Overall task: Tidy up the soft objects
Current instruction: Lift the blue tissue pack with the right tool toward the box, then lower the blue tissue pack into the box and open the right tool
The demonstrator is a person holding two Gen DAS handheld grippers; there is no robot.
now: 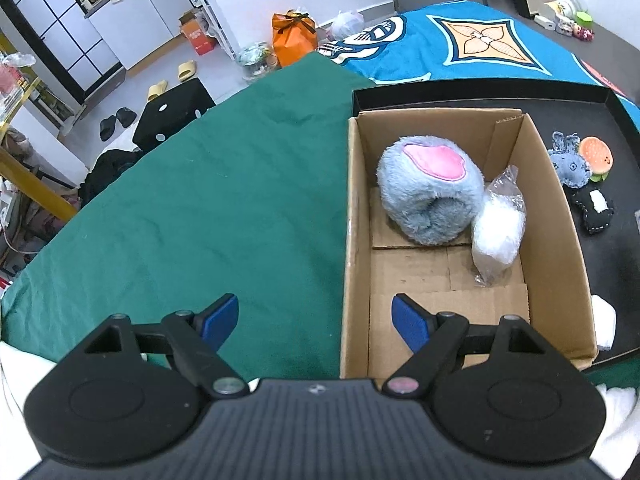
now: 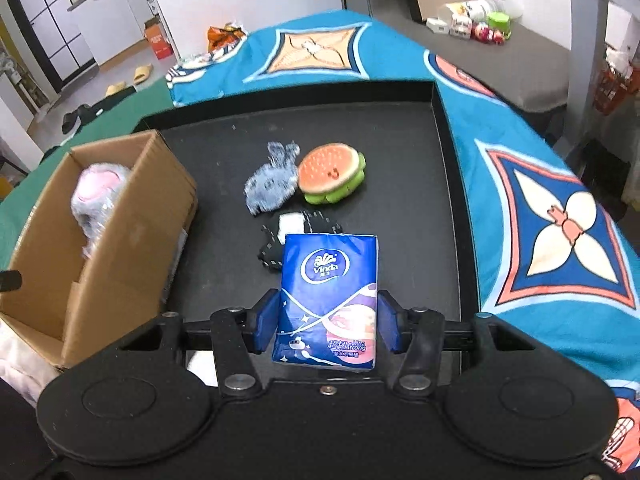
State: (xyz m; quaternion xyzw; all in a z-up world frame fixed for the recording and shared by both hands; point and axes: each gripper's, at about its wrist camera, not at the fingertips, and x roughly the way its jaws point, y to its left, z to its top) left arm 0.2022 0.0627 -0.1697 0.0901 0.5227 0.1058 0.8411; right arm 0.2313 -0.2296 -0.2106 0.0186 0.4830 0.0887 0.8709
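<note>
My right gripper (image 2: pixel 327 326) is shut on a blue Vinda tissue pack (image 2: pixel 327 300) and holds it above the black tray (image 2: pixel 400 128). On the tray lie a burger plush (image 2: pixel 332 172), a grey-blue rabbit plush (image 2: pixel 270 182) and a black stitched plush (image 2: pixel 276 246). A cardboard box (image 2: pixel 132 216) stands at the tray's left. In the left wrist view the box (image 1: pixel 556 216) holds a grey-blue fluffy plush (image 1: pixel 430 192) and a clear bag of white stuffing (image 1: pixel 498 228). My left gripper (image 1: pixel 316 320) is open and empty over the box's near left wall.
A green cloth (image 1: pixel 200 208) covers the table left of the box. A blue patterned blanket (image 2: pixel 540 184) lies behind and right of the tray. A white soft item (image 1: pixel 604 320) sits on the tray at the box's near right. The floor beyond is cluttered.
</note>
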